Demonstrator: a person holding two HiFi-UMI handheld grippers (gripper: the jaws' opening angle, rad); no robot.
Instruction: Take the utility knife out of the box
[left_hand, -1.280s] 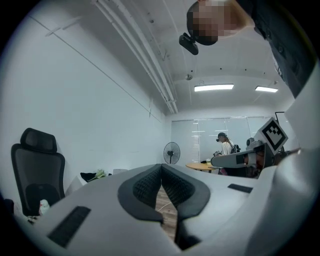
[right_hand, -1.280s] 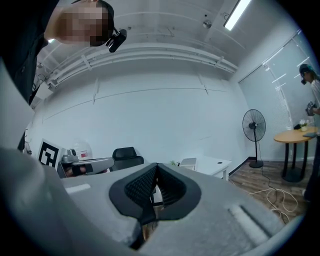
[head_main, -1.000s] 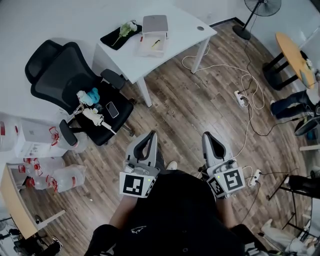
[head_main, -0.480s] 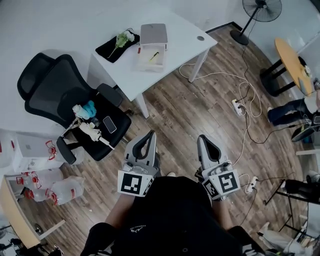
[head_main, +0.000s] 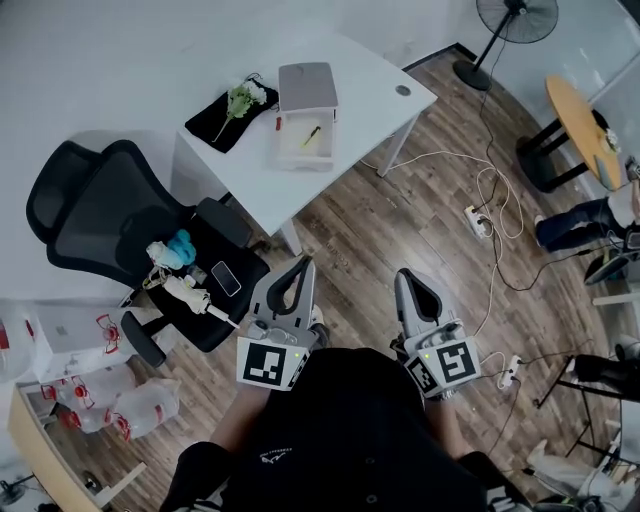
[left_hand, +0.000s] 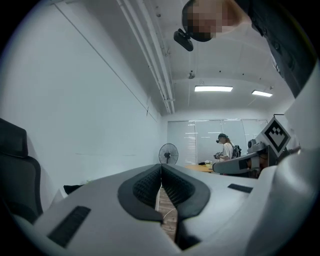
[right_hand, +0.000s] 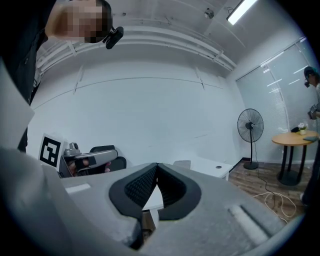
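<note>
Yellow utility knife (head_main: 311, 137) in open box (head_main: 283, 152)

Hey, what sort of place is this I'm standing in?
Likely an office or lab workroom: a white desk, a black swivel office chair, a pedestal fan and a power strip on the wooden floor.

**Head view, clearances.** Open wood floor (head_main: 400, 225) runs from the left gripper (head_main: 303, 265) and right gripper (head_main: 404, 277) to the white table (head_main: 370, 90) at 12 o'clock. An office chair (head_main: 120, 225), laden with small items, blocks the 10 o'clock side, with its armrest near the table's leg. Cables (head_main: 495, 195) and a power strip (head_main: 476, 218) trail over the floor at 2 o'clock. On the table the box (head_main: 275, 140) is open from above. Its lid (head_main: 307, 85) sits at the far edge, apparently folded back. A black mat (head_main: 215, 115) lies at the box's 10 o'clock.
</note>
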